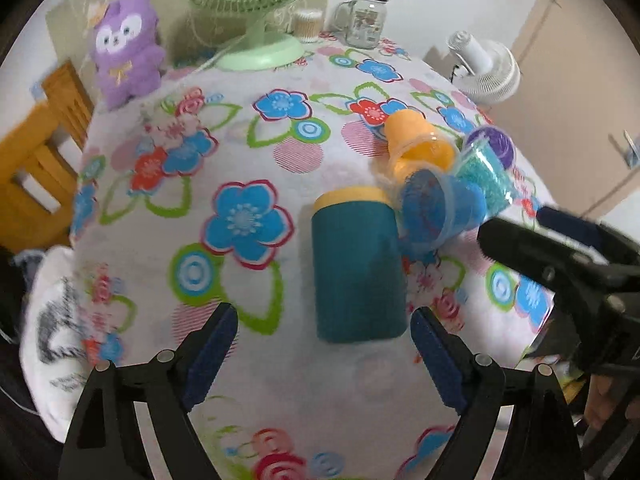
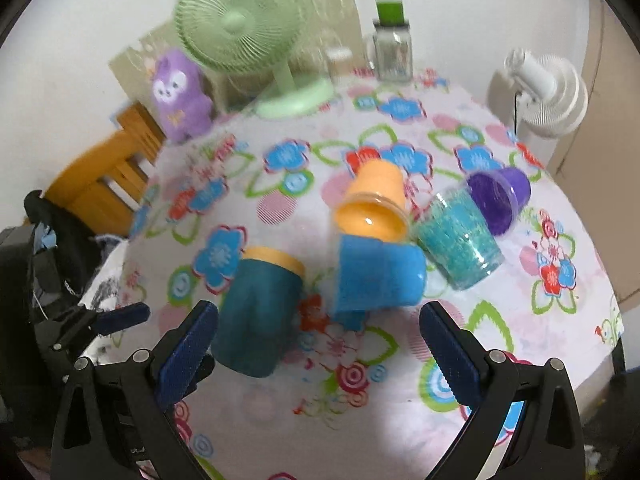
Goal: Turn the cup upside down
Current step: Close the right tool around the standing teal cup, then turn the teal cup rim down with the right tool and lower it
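Several cups lie on their sides on the flowered tablecloth. A teal cup with a yellow rim lies just ahead of my left gripper, which is open and empty. Beside it lie a blue cup, an orange cup, a glittery turquoise cup and a purple cup. In the right wrist view my right gripper is open and empty, just short of the blue cup, with the teal cup by its left finger. The orange cup, turquoise cup and purple cup lie beyond.
A green desk fan, a purple plush toy, a glass jar with a green lid and a cotton swab tub stand at the table's far edge. A white fan is at the right; a wooden chair at the left.
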Tool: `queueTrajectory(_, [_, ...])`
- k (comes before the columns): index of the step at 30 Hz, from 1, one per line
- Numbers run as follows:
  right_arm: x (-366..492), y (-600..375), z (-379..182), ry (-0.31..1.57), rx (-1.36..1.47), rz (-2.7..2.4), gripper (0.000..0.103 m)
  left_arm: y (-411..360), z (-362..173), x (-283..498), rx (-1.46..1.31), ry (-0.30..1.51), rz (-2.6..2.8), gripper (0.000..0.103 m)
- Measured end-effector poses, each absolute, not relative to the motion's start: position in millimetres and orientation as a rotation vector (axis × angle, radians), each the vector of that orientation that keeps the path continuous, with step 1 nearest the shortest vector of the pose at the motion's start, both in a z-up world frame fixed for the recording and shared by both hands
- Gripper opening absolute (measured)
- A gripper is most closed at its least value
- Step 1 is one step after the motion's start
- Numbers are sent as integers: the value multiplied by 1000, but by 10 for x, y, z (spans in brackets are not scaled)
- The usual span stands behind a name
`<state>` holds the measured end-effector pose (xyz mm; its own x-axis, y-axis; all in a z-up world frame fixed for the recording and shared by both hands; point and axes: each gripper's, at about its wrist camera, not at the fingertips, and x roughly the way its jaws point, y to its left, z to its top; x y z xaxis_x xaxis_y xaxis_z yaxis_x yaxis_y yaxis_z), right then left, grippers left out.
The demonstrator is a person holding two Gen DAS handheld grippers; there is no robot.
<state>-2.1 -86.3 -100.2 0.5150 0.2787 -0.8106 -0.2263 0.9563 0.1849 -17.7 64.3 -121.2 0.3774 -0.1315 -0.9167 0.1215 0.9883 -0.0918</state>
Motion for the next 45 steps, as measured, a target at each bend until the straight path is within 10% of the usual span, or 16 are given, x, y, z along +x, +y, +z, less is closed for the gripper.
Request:
queueTrajectory(24, [-468,-215,-1856,774,7,220,95,1179,-1759,-428,165,1235,-101,90])
queueTrajectory(32, [-454,-133,-2064,791,13,179,72,1259,-1886,-406,184,1237,-126,90])
queueTrajectory(45, [-482,-230,-1664,751,-36,204,68,1224,-1773,-325,95,1227,-155,90])
